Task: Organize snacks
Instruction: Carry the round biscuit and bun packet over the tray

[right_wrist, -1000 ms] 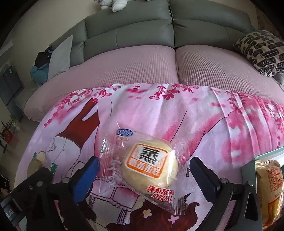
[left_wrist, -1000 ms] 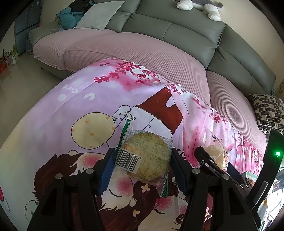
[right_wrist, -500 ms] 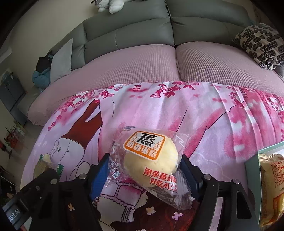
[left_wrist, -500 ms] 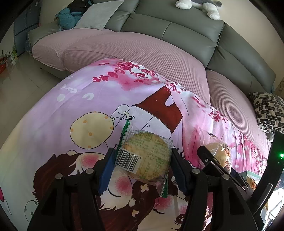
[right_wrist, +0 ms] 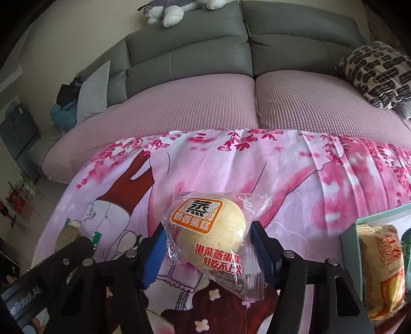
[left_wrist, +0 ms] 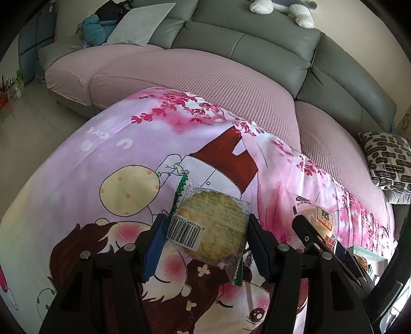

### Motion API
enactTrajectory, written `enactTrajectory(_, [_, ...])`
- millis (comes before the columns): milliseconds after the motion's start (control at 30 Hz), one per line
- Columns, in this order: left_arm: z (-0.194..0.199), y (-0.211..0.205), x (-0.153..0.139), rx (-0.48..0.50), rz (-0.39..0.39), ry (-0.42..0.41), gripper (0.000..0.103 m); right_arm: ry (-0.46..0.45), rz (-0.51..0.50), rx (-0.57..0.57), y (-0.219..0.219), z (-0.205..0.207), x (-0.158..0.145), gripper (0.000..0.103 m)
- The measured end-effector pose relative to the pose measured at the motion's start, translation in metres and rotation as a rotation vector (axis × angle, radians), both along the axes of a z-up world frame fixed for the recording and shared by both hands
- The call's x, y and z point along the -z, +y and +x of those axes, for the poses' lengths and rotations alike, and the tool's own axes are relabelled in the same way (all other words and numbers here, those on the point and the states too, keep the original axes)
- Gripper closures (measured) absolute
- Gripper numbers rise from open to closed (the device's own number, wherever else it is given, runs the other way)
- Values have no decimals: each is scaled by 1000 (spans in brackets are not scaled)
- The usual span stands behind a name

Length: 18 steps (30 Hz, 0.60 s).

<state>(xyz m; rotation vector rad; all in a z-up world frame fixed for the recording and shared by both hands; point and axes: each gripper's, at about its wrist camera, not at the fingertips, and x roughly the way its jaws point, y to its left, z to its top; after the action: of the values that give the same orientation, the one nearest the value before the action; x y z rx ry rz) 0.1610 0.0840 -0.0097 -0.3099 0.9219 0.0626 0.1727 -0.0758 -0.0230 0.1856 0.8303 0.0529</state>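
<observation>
My left gripper (left_wrist: 205, 227) is shut on a round flat biscuit pack (left_wrist: 213, 223) with a barcode, its blue pads against both sides, just above the pink cartoon cloth (left_wrist: 115, 154). The jaws of my right gripper (right_wrist: 206, 237) are closing, and the pads press the clear wrapper of a yellow steamed cake pack (right_wrist: 210, 231) with an orange label. The cake pack (left_wrist: 322, 221) also shows at the right of the left wrist view, behind a right finger (left_wrist: 305, 231). A left finger (right_wrist: 74, 248) and the biscuit pack (right_wrist: 68, 231) show at the lower left of the right wrist view.
A pale green box (right_wrist: 372, 214) at the right edge holds a yellow snack pack (right_wrist: 380, 269). Behind the cloth runs a pink-covered grey sofa (right_wrist: 205, 102) with a patterned cushion (right_wrist: 372, 72) and a plush toy (right_wrist: 169, 12) on top.
The right jaws have come in from wide apart onto the cake pack, which has tilted and risen off the cloth. The left gripper and its biscuit pack have not moved.
</observation>
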Motion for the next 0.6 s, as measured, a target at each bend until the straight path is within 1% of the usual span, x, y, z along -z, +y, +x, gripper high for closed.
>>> enactTrajectory(233, [-11,-8,-18,17,5,-34,40,-35,3,1,-5,-28,-24,37])
enactTrajectory(333, [-20,-15,-28,30,13,-52,41,-44,-2,19,-10,-42,-33,37])
enactTrajectory(467, [-34,-26,-41,61,14,-80,40,-55,13,37,-20,-62,-44,37])
enactTrajectory(600, [-52,-43,-54,105,21,-109,40,-78,4,66,-34,-87,-57,37])
